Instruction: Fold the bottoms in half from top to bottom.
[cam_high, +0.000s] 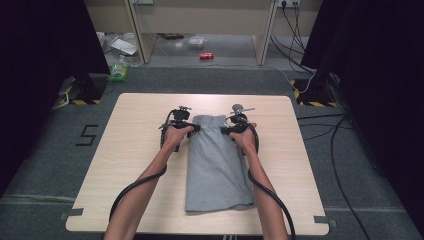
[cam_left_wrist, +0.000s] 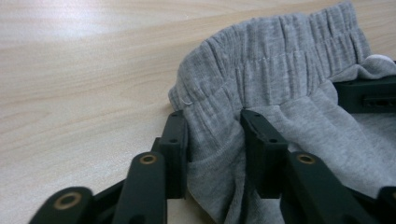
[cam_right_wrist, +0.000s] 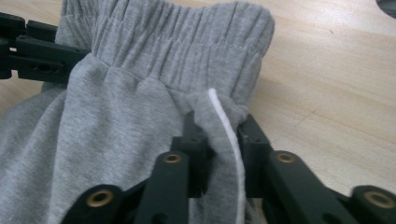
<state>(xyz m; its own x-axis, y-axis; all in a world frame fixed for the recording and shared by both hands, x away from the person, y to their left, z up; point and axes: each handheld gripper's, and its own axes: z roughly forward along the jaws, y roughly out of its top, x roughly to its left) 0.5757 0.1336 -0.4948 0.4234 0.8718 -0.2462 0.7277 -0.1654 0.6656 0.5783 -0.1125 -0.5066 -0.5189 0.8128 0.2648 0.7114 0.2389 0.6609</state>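
A grey folded garment with an elastic waistband lies lengthwise on the wooden table, waistband at the far end. My left gripper is at the waistband's left corner with bunched grey cloth pinched between its black jaws; from above it sits at the garment's left edge. My right gripper is shut on the right corner, clamping a fold of cloth and a white drawstring. In the high view it is at the right edge. The other gripper's jaws hold the far corner.
Bare tabletop extends on both sides of the garment. Cables trail from both grippers along the forearms. Beyond the table's far edge are grey floor, a red can, clutter and dark stands at both sides.
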